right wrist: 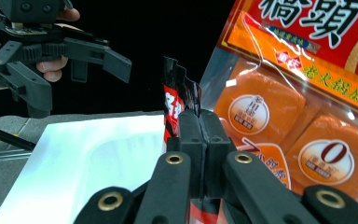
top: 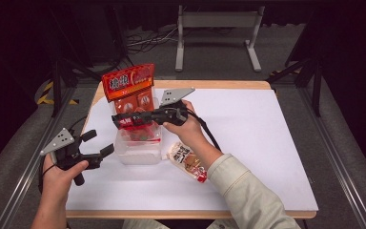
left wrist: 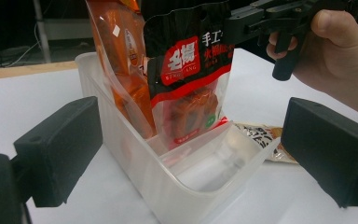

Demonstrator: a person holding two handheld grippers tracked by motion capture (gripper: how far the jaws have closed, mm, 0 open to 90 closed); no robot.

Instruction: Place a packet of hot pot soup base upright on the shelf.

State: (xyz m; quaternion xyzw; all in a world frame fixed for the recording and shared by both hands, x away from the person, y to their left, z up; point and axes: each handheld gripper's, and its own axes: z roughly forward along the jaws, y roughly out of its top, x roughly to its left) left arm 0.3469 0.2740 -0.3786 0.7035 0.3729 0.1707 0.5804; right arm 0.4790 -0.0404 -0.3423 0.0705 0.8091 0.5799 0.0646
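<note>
You worked at a table [top: 267, 157] covered with a white sheet, which took up most of the high view. A clear plastic bin [top: 137, 151] stood on the sheet left of centre, and in the left gripper view its near compartment [left wrist: 214, 172] held nothing.

An orange snack bag [top: 128, 86] stood upright in the far part of the bin, rising well above the rim. In the right gripper view the same orange bag [right wrist: 307, 93] sat just beside the closed jaws.

A black-and-red pouch [left wrist: 189, 88] stood upright in the bin, just in front of the orange bag, with its lower edge down inside the walls. Whether its bottom rested on the bin floor could not be determined.

A third packet [top: 188, 161], white with red and dark print, lay flat on the sheet just right of the bin, near your right forearm.

Your right gripper [top: 119, 119] reached in from the right, above the bin. Its jaws were clamped together on the top edge of the black-and-red pouch, as the right gripper view confirmed [right wrist: 199, 140].

Your left gripper [top: 97, 143] sat at the left of the sheet, just beside the bin and apart from it. Its jaws stood wide, pointed at the bin, with nothing gripped.
</note>
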